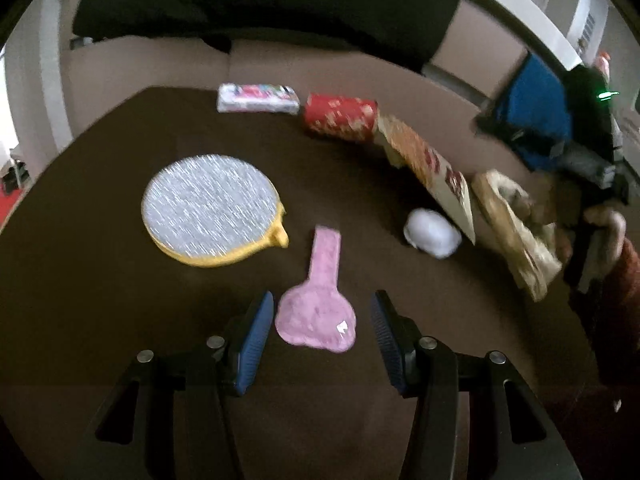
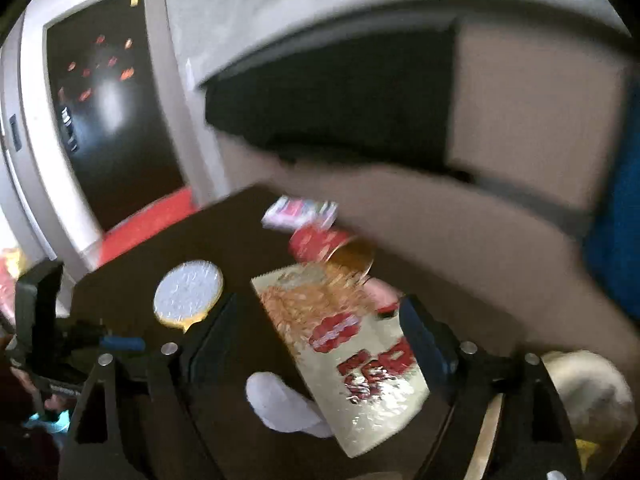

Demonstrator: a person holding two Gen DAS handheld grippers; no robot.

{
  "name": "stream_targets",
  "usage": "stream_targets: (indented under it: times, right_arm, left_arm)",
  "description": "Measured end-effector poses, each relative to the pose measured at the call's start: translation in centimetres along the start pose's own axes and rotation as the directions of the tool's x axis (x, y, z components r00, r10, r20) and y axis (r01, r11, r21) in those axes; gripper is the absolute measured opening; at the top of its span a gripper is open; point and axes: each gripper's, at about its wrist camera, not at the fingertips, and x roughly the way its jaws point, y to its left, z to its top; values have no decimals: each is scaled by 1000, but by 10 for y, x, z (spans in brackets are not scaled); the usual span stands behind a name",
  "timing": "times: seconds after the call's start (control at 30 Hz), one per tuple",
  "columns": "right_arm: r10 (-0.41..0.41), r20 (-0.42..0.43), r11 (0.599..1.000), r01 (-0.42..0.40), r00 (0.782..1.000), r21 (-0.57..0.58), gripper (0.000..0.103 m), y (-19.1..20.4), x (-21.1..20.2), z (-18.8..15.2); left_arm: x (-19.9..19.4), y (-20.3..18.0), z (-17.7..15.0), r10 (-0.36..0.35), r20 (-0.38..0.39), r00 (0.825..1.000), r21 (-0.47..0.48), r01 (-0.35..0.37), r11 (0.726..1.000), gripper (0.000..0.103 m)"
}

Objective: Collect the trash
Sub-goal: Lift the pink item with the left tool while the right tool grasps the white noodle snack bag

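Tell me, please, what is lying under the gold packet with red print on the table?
The gold packet overlaps a crumpled white tissue at its lower left edge, and its far end meets the red can. Whatever else lies beneath it is covered.

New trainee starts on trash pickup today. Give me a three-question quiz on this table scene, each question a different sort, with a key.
1. True or false: the left gripper is clamped on the pink scrap.
2. Which thing lies beside the gold packet, at its near left edge?
A. white wad
B. red can
C. round silver lid
3. Fill in: the red can lies on its ____ at the far side of the table.

Key
1. False: the scrap lies between open jaws, and the pads do not press on it.
2. A: the white wad.
3. side.
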Motion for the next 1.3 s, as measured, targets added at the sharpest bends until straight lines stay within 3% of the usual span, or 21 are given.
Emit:
stream_targets:
  times: [0.17,0.33,0.43,0.53,0.63,0.73,0.8,0.9,1.03,1.13,1.3]
  right_arm:
    - [-76,-123,995,67,989,-79,80,-12,65,3]
    - [-9,-228,1000,10,974,7,80,-25,97,-14]
    - [25,-242,1000,-22,970,17,80,-16,101,-25]
    - [-29,-243,997,12,970,-70,81,-4,98,-29]
    - [-125,-161,980,96,979,-174,80,4,79,-22]
    - [-68,-73,989,58,995,-135,80,-3,54,-9]
    - [-28,-75,991,17,997,-135,80,-4,49,-2]
    - [-114,-67,976,99,991,-196,80,-2,54,2]
    - [23,-183,987,-51,983,-155,80,-5,76,-2]
    - [-12,-222,977,-36,975,-209,80,5,92,-12]
    - [22,-274,985,-68,962,-161,83,2,105,-17]
  left_arm:
    - [-4,2,1,-6,27,1000,-22,7,1000,51]
    - [-6,12,-5,11,29,1000,-41,-10,999,51]
    - [-4,18,-6,14,22,1000,-64,-12,998,51]
    - [-4,17,-6,14,26,1000,-69,-12,998,51]
    - [-8,15,-6,11,34,999,-54,-9,998,51]
    - [-11,12,-5,6,49,999,-48,-4,999,51]
    - [-10,12,-4,3,53,999,-56,0,998,51]
    - [-7,8,-3,-3,49,999,-62,6,998,51]
    - [-6,3,-6,11,45,999,-23,-10,1000,51]
    - [-5,5,-7,22,46,999,-29,-20,999,51]
    - [-4,7,-9,22,42,999,-36,-20,999,51]
